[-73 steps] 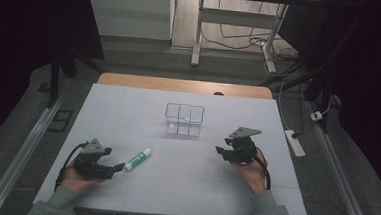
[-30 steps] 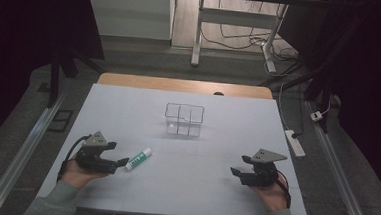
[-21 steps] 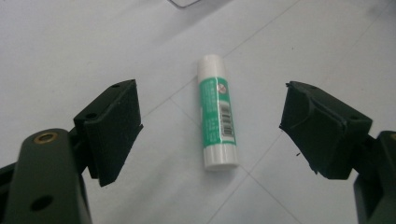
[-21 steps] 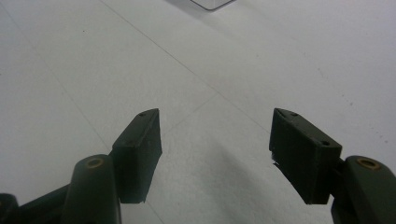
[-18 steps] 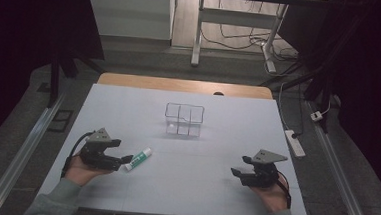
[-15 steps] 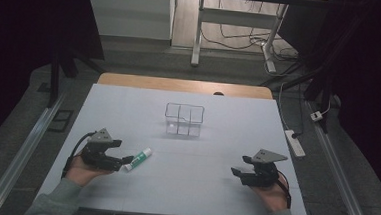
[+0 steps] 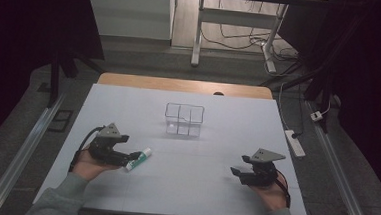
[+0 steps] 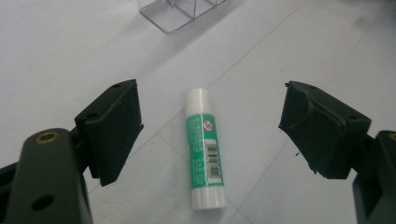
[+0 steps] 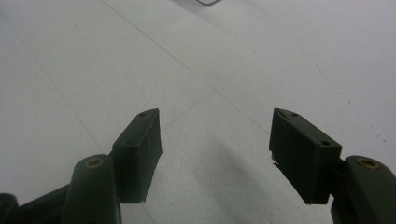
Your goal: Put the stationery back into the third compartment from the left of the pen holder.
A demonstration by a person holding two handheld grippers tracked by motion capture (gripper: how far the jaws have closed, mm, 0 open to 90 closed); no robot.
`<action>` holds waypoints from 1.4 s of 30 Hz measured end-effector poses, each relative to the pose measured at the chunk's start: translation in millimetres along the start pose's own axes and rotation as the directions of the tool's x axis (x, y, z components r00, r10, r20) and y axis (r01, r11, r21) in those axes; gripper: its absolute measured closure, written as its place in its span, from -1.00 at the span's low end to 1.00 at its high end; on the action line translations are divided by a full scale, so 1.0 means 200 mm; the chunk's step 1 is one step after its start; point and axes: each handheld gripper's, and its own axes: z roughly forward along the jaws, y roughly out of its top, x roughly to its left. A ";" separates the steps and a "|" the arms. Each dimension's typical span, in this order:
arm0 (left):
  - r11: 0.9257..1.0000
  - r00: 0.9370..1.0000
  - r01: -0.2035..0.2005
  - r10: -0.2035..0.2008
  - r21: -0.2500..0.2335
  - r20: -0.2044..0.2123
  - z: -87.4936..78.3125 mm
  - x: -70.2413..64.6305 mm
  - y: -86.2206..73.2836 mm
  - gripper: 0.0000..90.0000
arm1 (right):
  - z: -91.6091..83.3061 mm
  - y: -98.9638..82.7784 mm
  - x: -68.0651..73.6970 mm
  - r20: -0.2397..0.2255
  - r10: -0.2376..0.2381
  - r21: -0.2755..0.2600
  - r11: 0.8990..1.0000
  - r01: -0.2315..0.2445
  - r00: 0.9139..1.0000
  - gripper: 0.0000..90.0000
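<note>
White counter (image 7: pixel 183 187) under dim room light. My left claw (image 8: pixel 210 135) released, jaws straddling glue stick (image 8: pixel 204 151), no contact yet. Stick lies flat near counter's left front, cap pointing toward clear box (image 7: pixel 183 119). Advice to self: lower, centre pads on green label, clench across barrel, not cap. My right claw (image 9: pixel 215 144) released, idle over bare counter. Plenty of open room toward box; front edge close behind my hands.

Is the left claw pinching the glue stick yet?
Apart. In the left gripper view the glue stick lies on the table between the open left gripper, with white table showing on both sides.
</note>
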 end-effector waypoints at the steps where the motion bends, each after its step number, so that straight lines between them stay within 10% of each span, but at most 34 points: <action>1: 1.000 1.000 0.002 -0.002 0.006 0.003 0.01 0.00 0.01 -0.54 | 0.00 0.00 0.00 -0.002 -0.003 0.000 1.000 0.003 1.000 -0.23; 13: 0.989 0.999 -0.025 0.021 0.148 0.026 0.15 -0.01 0.14 -0.51 | 0.01 0.01 0.00 -0.003 -0.013 0.006 1.000 0.013 1.000 -0.23; 25: 0.948 0.999 -0.005 -0.009 0.320 0.041 0.31 0.03 0.17 -0.46 | 0.03 0.01 0.01 0.000 -0.025 0.017 1.000 0.025 1.000 -0.23; 42: 0.921 0.999 -0.017 -0.005 0.390 0.054 0.37 0.05 0.15 -0.21 | 0.04 0.02 0.01 -0.004 -0.032 0.012 0.999 0.032 0.999 -0.24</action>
